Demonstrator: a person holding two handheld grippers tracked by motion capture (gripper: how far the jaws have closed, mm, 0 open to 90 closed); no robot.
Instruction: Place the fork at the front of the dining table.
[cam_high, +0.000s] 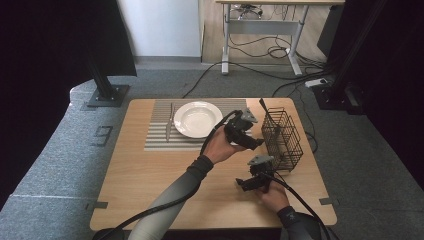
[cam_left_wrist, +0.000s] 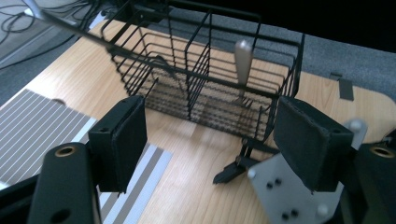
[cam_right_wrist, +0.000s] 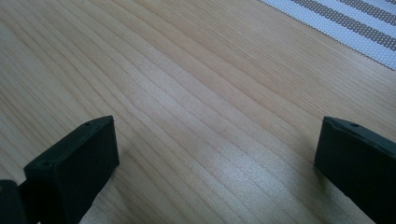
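Left tongs: your left tongs (cam_high: 253, 141) hung above the table (cam_high: 150, 185), released, nothing between the jaws, which pointed toward the basket.
Right tongs: your right tongs (cam_high: 242, 184) sat low over bare wood, nearer to you than the left tongs; jaws spread wide, grasping nothing.
Basket: the black wire basket (cam_left_wrist: 205, 79) stood just ahead of your left jaws and just beyond your right tongs, near the table's right edge.
Basket contents: a grey handle (cam_left_wrist: 243, 60) stood upright in one compartment; a second piece of cutlery (cam_left_wrist: 60, 23) leaned out over the rim, past your left tongs' left jaw.
Plate: the white plate (cam_high: 197, 119) lay on the striped mat (cam_high: 157, 131), to the left of your left tongs.
Knife: a knife (cam_high: 169, 123) lay on the mat just left of the plate, well apart from both tongs.
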